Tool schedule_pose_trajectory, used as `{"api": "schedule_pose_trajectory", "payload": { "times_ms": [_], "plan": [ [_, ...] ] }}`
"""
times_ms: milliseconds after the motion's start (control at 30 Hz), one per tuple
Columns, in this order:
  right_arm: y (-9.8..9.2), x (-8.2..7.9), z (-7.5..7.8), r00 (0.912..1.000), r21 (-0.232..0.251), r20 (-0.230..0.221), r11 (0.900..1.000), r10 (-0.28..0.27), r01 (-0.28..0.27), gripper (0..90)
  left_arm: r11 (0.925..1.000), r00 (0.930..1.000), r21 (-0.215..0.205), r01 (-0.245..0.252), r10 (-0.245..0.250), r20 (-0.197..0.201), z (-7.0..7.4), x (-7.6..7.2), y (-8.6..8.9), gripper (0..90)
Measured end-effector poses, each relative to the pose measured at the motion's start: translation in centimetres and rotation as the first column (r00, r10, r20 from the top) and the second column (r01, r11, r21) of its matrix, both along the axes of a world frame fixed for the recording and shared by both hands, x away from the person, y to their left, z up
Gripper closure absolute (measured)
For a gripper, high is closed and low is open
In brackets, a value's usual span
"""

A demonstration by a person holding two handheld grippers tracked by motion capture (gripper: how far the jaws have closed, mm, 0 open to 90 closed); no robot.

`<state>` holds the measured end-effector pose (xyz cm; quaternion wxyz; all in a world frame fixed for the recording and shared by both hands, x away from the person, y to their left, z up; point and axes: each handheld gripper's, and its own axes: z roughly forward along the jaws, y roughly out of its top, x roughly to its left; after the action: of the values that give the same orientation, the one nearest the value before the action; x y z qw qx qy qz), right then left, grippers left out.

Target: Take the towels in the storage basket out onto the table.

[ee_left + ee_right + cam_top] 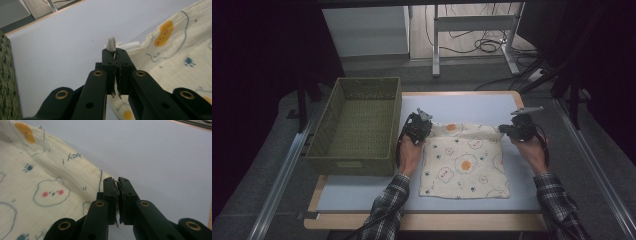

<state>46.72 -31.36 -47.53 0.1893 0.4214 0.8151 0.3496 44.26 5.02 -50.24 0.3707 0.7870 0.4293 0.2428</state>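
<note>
High view: a cream printed cloth [464, 160] is seen spread on the pale table [362, 192], at centre frame, right of the green basket [357, 125]. Its two far corners are pinched, one by the left gripper [418, 127], one by the right gripper [518, 129], both with jaws clamped tight on fabric. The held edge runs straight across between the grippers; the rest of the cloth trails toward the bottom of the frame, so a fold would likely be carried that way.
</note>
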Motion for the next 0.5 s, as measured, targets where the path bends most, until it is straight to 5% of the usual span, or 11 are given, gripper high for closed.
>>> {"api": "schedule_pose_trajectory", "payload": {
  "times_ms": [233, 500],
  "plan": [
    [-0.4, -3.1, -0.1, 0.9989, 0.012, 0.0, 0.999, 0.047, -0.047, 85.0, 0.9972, 0.9975, -0.025, 0.071, -0.071, 0.002, -0.2, -2.9, -0.4, 86.9],
    [-1.8, -6.2, -0.8, 0.9983, 0.045, -0.004, 0.997, 0.058, -0.057, 84.6, 0.9958, 0.9957, -0.012, 0.091, -0.091, 0.021, -0.4, -5.8, -0.3, 86.9]
  ]
}}
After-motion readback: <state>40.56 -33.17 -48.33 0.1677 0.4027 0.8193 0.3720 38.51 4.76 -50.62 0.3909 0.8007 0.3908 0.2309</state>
